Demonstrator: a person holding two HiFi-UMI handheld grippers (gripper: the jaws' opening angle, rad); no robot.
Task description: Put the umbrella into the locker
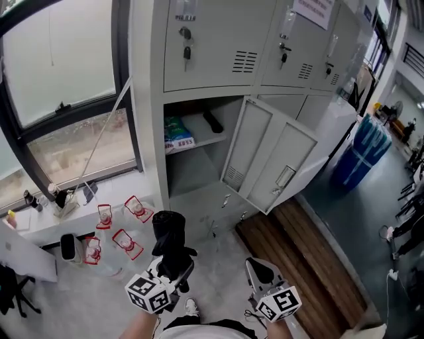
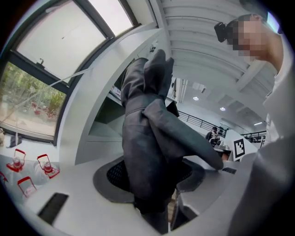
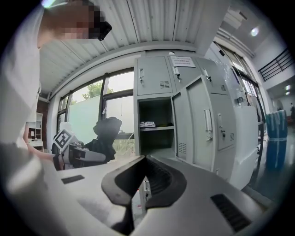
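A: Umbrella (image 1: 169, 233) loc?
B: Blk, folded, upright, clamped in L gripper (image 1: 173, 266), near side of open locker (image 1: 192, 173). R gripper (image 1: 260, 270) closed, empty
A: Text?
B: Notice (image 1: 313, 9), upper door, illegible

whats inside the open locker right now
The open locker has a shelf holding a blue-green packet and a small dark object I cannot identify. Below the shelf nothing shows, but the swung-out door covers that compartment's right edge.
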